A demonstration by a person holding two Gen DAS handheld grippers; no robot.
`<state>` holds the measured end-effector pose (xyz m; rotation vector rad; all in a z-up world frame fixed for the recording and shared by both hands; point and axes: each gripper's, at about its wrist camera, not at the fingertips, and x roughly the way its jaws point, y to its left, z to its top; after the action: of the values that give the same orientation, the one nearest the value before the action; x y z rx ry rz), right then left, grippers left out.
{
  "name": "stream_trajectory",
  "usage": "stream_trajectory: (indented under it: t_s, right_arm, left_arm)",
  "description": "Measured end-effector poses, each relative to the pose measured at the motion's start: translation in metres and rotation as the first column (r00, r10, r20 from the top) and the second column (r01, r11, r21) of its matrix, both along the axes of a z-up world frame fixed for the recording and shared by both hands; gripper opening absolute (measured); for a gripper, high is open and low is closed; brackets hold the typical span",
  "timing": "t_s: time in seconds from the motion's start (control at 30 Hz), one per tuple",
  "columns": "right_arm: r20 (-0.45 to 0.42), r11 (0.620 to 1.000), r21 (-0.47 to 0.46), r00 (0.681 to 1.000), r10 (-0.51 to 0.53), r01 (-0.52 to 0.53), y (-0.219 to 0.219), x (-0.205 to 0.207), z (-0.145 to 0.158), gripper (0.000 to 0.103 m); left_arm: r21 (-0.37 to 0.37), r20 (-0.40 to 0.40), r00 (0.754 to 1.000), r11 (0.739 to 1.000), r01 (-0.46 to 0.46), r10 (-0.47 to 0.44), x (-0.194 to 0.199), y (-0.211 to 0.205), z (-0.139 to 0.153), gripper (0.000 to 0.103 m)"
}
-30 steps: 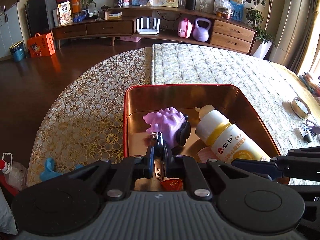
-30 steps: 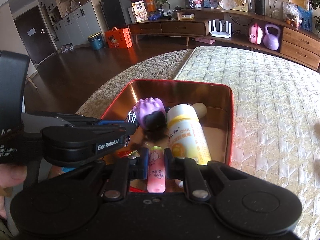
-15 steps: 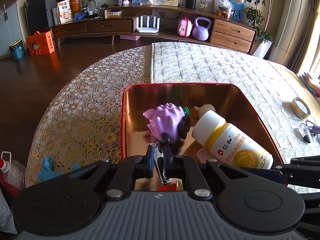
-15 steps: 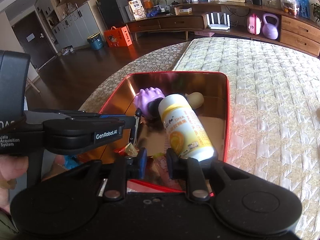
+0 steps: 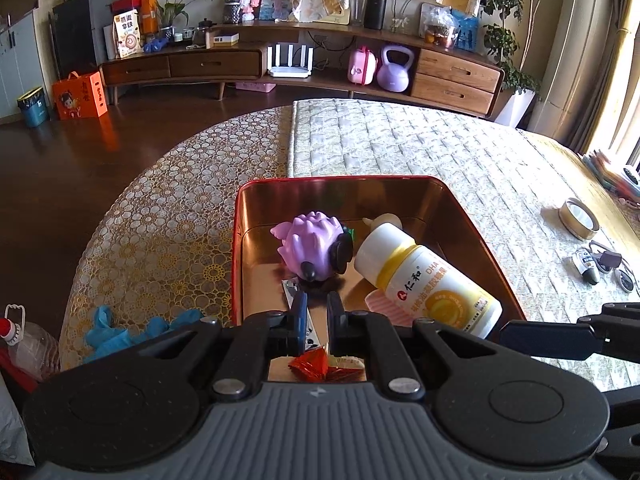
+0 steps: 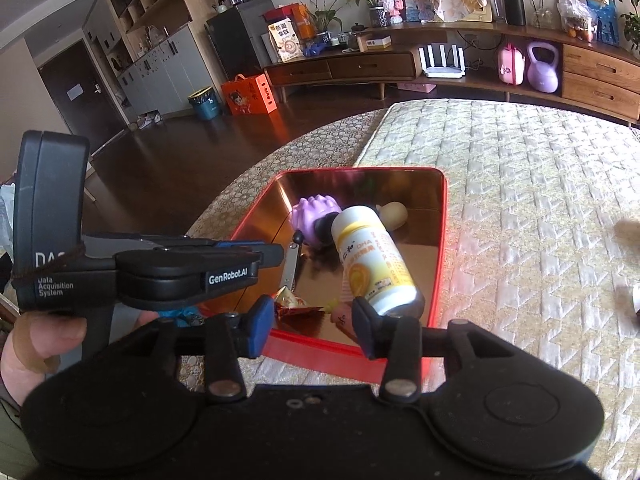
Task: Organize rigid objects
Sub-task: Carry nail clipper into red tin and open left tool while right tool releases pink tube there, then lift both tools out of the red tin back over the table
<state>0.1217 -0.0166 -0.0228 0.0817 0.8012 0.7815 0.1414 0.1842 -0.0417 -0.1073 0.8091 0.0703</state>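
The red tin [image 5: 484, 240] already holds the supplement bottle [image 5: 428, 284], purple toy [image 5: 308, 246] and nail clipper [image 6: 290, 268]; left gripper [image 5: 316, 312] closed and empty, right gripper [image 6: 314, 320] opening, empty; tape roll [image 5: 578, 218] remains outside.

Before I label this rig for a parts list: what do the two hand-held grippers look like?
Both are black plastic with two round discs and silver pivot bolts. The left hand-held gripper has a ribbed grey top; side-on, its body is printed "GenRobot.AI" and its grey handle block "Data Acquisition System". The right hand-held gripper has one blue and one black finger pad.
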Motion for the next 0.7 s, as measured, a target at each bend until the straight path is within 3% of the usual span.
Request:
stream_trajectory:
  t_s: [0.53, 0.7]
  right_arm:
    - [0.093, 0.997, 0.023, 0.993, -0.076, 0.075, -0.048, -0.022, 0.018, 0.066]
    - [0.1, 0.993, 0.038, 0.988, -0.117, 0.114, -0.072, -0.024, 0.016, 0.077]
  left_arm:
    - [-0.02, 0.038, 0.997, 0.998, 0.067, -0.066, -0.028, -0.042, 0.022, 0.01]
    - [-0.013, 0.046, 0.995, 0.996, 0.086, -0.085, -0.034, -0.061, 0.025, 0.01]
